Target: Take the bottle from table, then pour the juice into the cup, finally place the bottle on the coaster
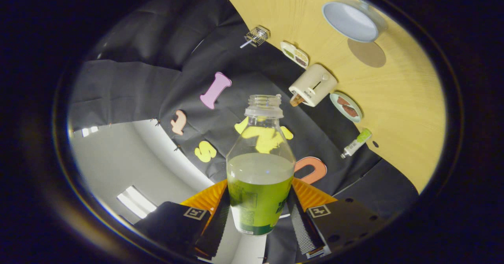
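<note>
Two gripper fingers sit closest to us, one at each side of a clear glass bottle with green juice in it. Both fingers press on the bottle's lower part, so the tongs are closed only as far as the bottle lets them, and they hold it tight. The bottle has no cap on, and its open mouth points to 12 o'clock. The juice fills about the lower half, and its top line looks level.

The whole view is tipped, so the light wooden table stands up at 2 o'clock from the bottle instead of lying flat.

Going from left to right, a small wire basket comes first, at 12 o'clock from the bottle and far beyond it. Next is a little white dish with two parts. Then a cream toy toaster lies at 1 o'clock. Beside it is a pale green plate with brown pieces on it. A small white tube with a green cap lies at 2 o'clock from the bottle. Far off on the table is a pale blue round cup, seen from above. Just under it is a round brown coaster, close to the cup.
</note>
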`<action>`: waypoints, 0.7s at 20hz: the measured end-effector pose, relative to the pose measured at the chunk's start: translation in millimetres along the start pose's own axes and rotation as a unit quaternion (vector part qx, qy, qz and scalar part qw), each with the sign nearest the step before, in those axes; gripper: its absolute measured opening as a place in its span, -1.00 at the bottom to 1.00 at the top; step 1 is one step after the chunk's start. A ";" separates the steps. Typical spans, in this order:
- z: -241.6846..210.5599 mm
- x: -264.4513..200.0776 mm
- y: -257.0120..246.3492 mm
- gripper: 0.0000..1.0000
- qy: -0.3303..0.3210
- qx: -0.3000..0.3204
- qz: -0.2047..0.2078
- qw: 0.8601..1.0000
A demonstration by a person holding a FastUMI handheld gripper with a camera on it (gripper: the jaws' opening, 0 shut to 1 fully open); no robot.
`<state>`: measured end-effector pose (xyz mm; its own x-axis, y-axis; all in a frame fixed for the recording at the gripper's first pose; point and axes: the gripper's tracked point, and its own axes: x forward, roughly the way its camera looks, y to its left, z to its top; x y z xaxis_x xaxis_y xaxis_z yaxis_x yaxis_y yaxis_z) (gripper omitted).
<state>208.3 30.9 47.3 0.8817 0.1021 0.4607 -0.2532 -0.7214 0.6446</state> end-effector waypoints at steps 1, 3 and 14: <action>0.5 0.4 2.3 0.56 0.000 0.000 0.003 1.000; 2.8 0.3 -1.2 0.56 0.000 0.002 0.003 1.000; 18.0 -2.5 -8.1 0.56 -0.008 -0.016 0.002 1.000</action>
<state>215.4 24.2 29.9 0.8873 0.0882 0.4526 -0.2681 -0.6999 0.6620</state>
